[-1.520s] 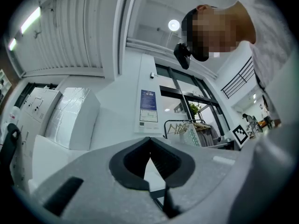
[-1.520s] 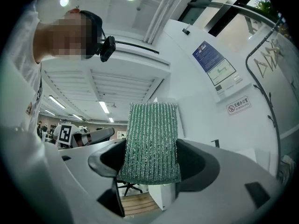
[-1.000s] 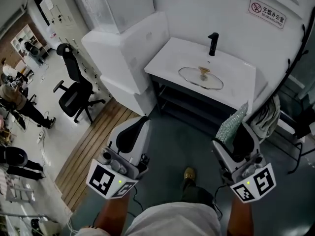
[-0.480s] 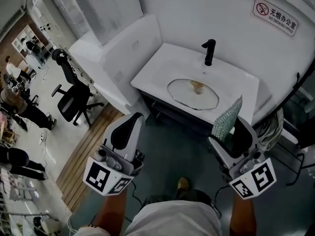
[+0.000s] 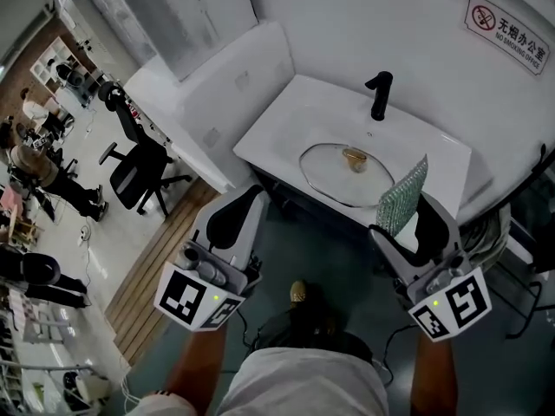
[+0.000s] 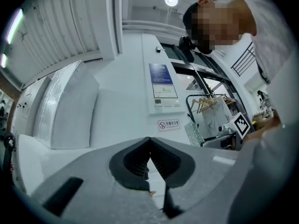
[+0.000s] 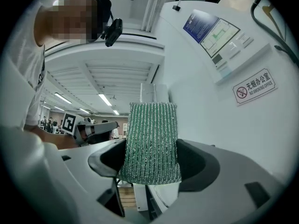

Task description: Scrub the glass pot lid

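We hold both grippers near us, short of the white counter [image 5: 277, 124]. L gripper [image 5: 244, 199]: jaws fully together, nothing between them. R gripper [image 5: 411, 218]: jaws clamped on a green scrub pad [image 5: 404, 194], which stands upright out of the tips (ribbed, glittery weave in the right gripper view). The glass pot lid [image 5: 329, 170] lies flat on the counter, gold knob [image 5: 355, 159] up, approx. mid-counter, farther off than both grippers and apart from both. A black faucet [image 5: 379, 95] stands at the counter's far edge, behind the lid. Far right on the wall there's a no-smoking sign [image 5: 507, 31]. To the left, well apart from the counter, we see a black office chair [image 5: 137, 167] on the floor, w/ people [image 5: 39, 167] further left.
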`<state>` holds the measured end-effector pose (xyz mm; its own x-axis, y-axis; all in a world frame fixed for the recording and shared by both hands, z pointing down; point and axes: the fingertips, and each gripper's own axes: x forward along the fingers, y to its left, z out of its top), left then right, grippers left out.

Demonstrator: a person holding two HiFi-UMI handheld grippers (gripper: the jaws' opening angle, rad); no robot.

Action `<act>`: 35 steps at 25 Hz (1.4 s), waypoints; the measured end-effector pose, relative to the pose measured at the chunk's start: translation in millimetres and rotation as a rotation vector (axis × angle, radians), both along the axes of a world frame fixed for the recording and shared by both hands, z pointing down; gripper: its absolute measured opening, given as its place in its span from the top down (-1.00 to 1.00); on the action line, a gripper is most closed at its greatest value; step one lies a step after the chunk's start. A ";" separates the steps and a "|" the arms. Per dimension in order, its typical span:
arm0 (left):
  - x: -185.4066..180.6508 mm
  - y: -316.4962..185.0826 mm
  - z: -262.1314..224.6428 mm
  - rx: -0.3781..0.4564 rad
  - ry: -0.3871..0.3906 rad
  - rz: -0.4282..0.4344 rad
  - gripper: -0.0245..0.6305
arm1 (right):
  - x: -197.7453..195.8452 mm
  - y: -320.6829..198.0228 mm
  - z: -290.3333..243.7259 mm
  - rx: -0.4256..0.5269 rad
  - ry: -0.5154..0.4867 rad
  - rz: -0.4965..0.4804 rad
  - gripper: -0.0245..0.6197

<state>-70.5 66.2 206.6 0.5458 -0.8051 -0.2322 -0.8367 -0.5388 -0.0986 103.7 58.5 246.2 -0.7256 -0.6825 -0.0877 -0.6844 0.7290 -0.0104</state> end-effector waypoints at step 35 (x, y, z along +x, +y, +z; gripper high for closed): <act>-24.8 -256.5 123.3 -0.382 -0.180 0.209 0.88 | -79.9 -213.8 59.4 -0.187 0.342 0.089 -0.12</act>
